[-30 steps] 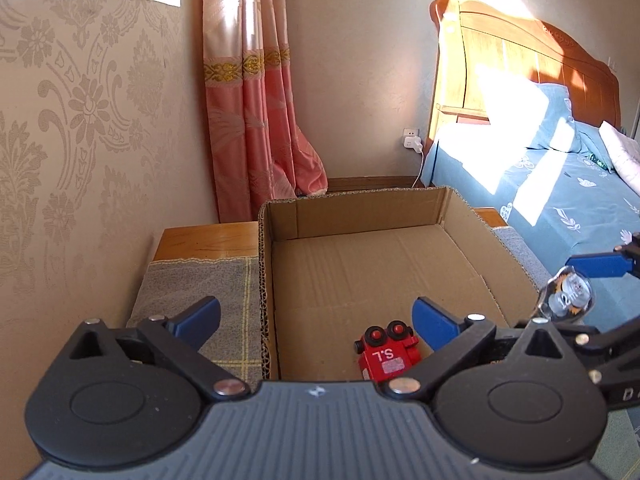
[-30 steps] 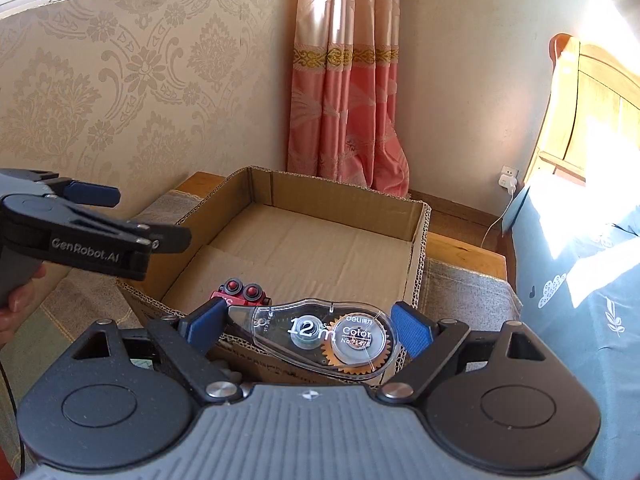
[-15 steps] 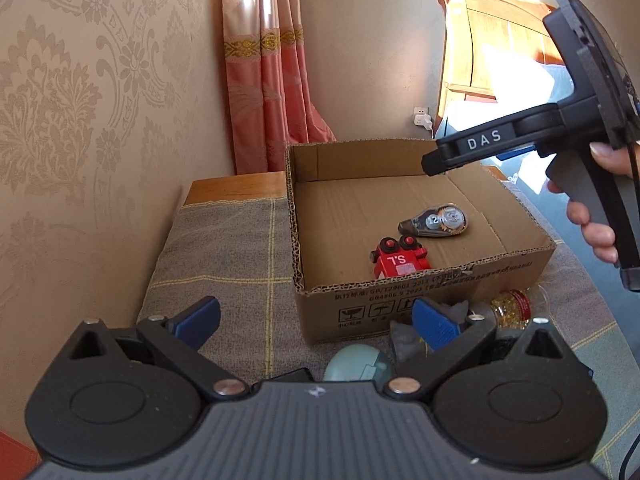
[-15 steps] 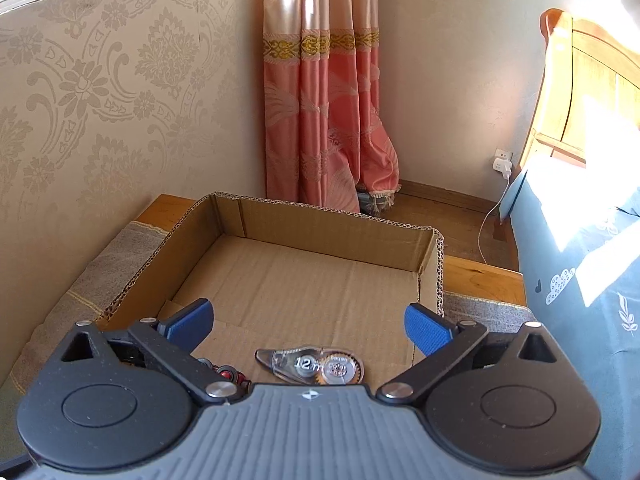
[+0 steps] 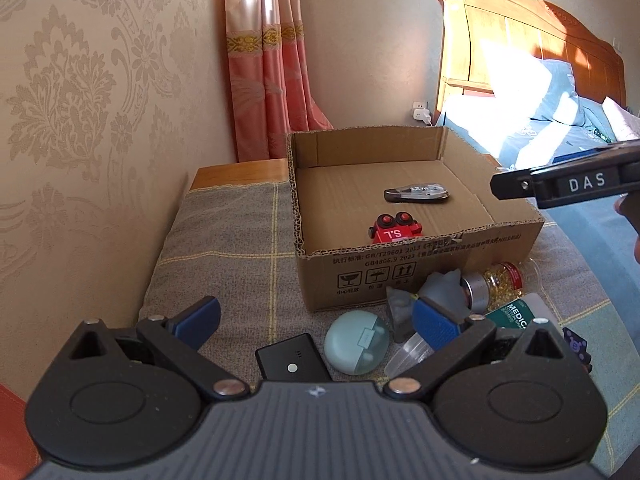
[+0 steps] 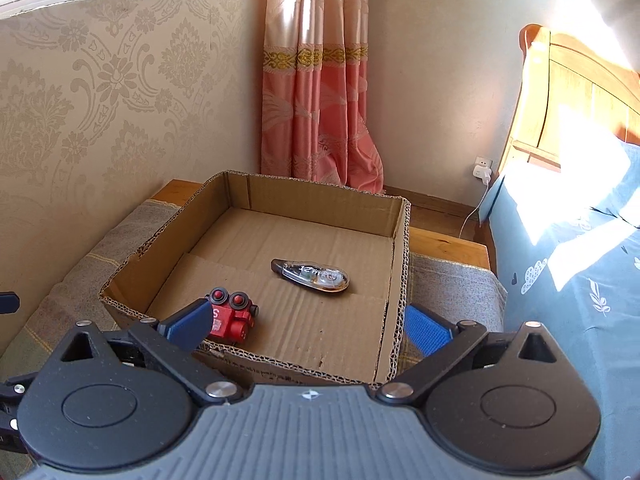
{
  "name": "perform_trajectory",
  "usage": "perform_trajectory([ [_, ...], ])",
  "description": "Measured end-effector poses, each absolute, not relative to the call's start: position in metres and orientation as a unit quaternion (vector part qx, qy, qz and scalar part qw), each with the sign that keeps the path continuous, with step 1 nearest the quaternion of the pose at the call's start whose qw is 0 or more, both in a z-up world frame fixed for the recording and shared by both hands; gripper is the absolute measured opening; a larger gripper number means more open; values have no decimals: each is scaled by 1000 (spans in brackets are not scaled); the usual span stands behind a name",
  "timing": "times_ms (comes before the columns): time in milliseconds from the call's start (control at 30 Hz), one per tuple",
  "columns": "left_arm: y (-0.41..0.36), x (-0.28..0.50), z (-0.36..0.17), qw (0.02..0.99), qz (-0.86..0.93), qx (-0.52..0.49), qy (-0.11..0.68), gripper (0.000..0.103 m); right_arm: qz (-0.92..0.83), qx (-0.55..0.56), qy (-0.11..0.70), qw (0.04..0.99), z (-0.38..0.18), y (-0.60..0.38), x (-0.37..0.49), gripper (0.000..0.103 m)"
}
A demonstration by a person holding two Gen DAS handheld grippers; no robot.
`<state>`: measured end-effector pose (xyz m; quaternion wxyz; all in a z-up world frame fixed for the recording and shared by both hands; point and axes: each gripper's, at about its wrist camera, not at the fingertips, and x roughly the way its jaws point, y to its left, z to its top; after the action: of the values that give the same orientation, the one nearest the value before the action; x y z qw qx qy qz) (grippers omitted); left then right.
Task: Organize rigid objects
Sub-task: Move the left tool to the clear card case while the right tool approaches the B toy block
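Inside the cardboard box [image 6: 320,208], a correction tape dispenser [image 6: 311,275] and red toy [image 6: 232,314] lie apart, placed. Both the right gripper [image 6: 308,322] and left gripper [image 5: 316,320] stand wide, holding nothing. Next (by judgement) the left descends on the round teal case [image 5: 356,340] before the box.

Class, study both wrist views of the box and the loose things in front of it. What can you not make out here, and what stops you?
- Green-labelled bottle, left wrist view: the left gripper covers its lower part, so the label is cut short.
- Clear cup, same view: its base is behind the gripper.
- Red toy, right wrist view: a finger of the right gripper hides part of its lettering.
- Small print on the box: too small.
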<state>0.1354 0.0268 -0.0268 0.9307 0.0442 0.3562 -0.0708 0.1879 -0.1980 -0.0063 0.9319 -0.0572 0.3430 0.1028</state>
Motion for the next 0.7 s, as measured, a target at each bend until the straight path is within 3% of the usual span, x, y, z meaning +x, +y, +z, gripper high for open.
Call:
perform_trajectory([
  [433,34,105,-63,915,-62,49,395,102,141,-12,397,907,-76,-247,86,103],
  [700,38,95,-77,909,-61,34,411,102,141,-45,427,892,-112,-240,78,103],
])
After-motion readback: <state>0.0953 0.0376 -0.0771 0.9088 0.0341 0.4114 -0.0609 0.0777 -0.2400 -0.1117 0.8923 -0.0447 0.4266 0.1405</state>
